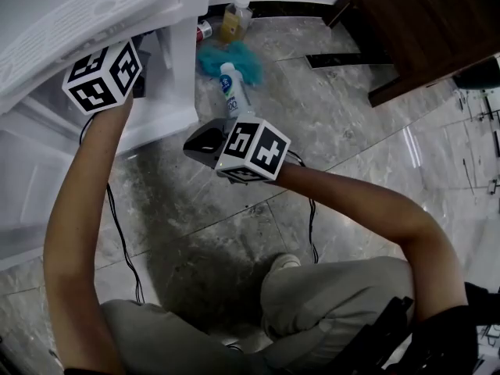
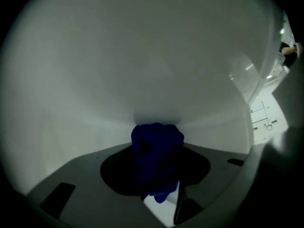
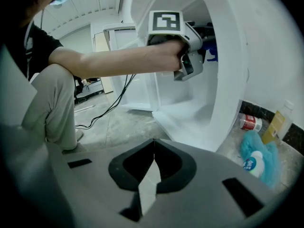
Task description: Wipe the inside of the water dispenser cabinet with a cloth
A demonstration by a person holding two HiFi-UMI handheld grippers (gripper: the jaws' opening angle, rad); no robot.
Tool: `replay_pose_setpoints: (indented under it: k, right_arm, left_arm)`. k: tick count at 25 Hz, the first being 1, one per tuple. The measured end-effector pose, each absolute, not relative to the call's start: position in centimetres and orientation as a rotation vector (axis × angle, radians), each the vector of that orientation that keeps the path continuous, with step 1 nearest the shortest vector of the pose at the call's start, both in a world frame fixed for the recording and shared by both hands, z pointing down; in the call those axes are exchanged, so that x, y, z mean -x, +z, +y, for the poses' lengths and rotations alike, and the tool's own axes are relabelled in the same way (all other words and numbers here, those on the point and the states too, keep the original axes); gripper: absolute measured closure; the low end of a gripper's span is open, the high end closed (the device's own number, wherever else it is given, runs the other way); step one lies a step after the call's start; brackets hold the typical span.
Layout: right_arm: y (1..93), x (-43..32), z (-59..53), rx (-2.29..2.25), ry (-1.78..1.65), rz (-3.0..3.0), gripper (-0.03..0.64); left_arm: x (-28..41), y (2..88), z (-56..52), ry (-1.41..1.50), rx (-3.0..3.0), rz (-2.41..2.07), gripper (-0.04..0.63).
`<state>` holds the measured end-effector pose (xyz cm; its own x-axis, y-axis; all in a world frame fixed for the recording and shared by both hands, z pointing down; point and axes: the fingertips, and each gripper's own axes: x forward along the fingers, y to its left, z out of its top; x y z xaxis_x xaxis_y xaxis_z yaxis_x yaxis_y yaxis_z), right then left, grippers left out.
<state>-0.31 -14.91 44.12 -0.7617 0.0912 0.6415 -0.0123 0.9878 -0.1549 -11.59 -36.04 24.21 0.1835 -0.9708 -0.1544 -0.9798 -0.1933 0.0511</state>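
Cloth wad masks left gripper jaws; head view: both hidden inside cabinet.

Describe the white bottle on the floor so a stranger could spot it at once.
Start at the big white water dispenser cabinet; on the marble floor beside its side wall lies a teal fluffy cloth. The white bottle sits at that cloth's near edge. Unlike the amber bottle and red can farther back, it is white with a blue label.
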Motion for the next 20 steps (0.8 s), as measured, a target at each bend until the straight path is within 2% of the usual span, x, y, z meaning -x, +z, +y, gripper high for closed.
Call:
replay_pose_setpoints:
  k: [7,13,20]
  right_arm:
    - [43.1,4.0,-15.9,0.055,0.159,-2.463,0.618]
    - [42.7,5.6,-16.6,0.020,0.046,-2.446,0.618]
    - [41.9,7.7,-16.8,-0.040,0.008,-2.455,0.618]
  left_arm:
    - [11.0,27.0,-30.7,-0.080,2.575,1.735,0.430]
    - [9.5,32.8,-22.3,-0.540,2.714,1.425,0.430]
    - [12.1,37.0,-14.5,-0.758,2.835,1.389,0.429]
